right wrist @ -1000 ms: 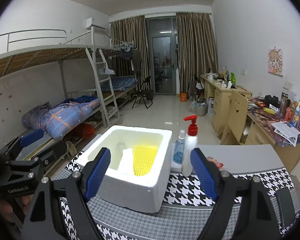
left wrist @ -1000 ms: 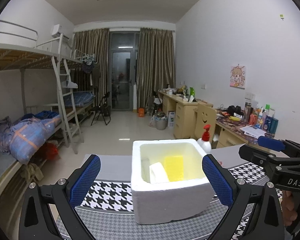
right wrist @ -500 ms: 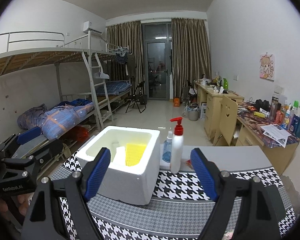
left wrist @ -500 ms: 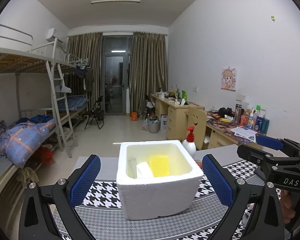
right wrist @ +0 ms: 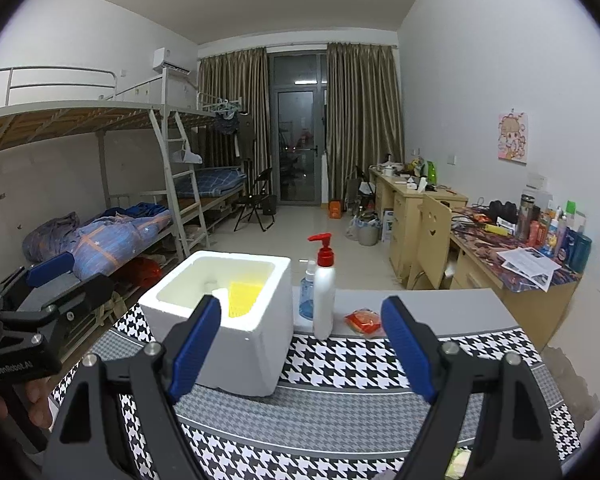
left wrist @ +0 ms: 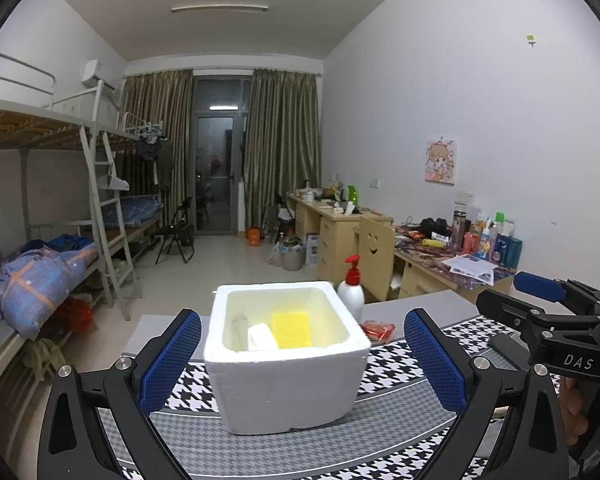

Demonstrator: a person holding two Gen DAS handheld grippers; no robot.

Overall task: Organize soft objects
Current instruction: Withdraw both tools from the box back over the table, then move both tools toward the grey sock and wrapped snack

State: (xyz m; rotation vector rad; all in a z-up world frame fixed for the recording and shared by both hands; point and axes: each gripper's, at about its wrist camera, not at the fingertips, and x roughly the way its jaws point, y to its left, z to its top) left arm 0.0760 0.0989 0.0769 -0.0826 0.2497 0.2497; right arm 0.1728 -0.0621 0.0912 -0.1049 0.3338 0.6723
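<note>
A white foam box (left wrist: pixel 288 364) (right wrist: pixel 228 320) stands on the houndstooth table cloth (right wrist: pixel 340 364). Inside it lie a yellow sponge (left wrist: pixel 291 329) (right wrist: pixel 245 299) and a white soft block (left wrist: pixel 261 336) (right wrist: pixel 220 293). My left gripper (left wrist: pixel 302 360) is open, with the box seen between its blue pads from a little way back, nothing held. My right gripper (right wrist: pixel 301 348) is open too, empty, with the box at its left pad. A small red packet (left wrist: pixel 376 329) (right wrist: pixel 363 320) lies on the table right of the box. Each gripper shows at the edge of the other's view.
A white pump bottle (right wrist: pixel 324 292) with a red top and a small blue spray bottle (right wrist: pixel 307 296) stand just right of the box. Beyond the table are bunk beds (right wrist: pixel 100 208) at left and cluttered desks (right wrist: pixel 512 248) at right.
Both grippers have drawn back from the box, which now looks smaller and farther. The red packet has come into view. Both pairs of jaws kept the same width.
</note>
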